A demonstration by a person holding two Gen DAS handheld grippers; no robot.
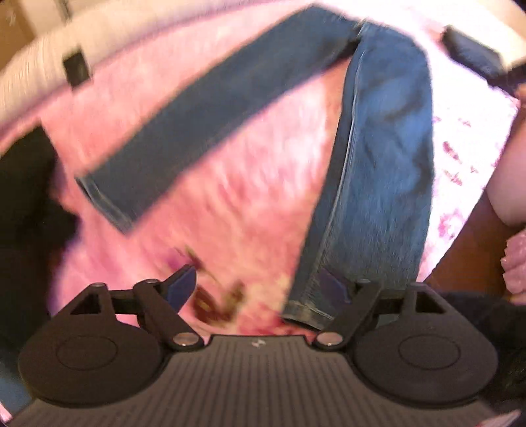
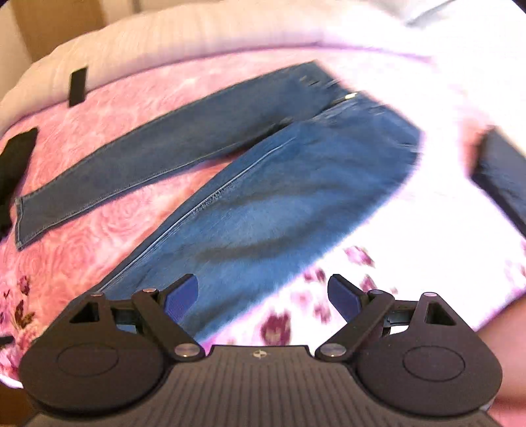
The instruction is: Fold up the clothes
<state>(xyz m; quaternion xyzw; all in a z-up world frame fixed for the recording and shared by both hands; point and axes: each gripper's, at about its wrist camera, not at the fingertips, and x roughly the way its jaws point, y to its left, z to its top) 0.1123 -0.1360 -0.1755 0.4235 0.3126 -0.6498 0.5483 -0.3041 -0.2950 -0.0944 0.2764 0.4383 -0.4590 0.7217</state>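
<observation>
Jeans [image 2: 263, 184] lie legs splayed on the pink blanket [image 2: 82, 262]; my left claw [image 1: 259, 289] spread at a hem, right claw [image 2: 263, 295] spread over the nearer leg's edge.

A pink floral blanket [image 2: 98, 108] covers the bed; white bedding [image 2: 197, 29] behind (a black strip [image 2: 78, 86] on it)
</observation>
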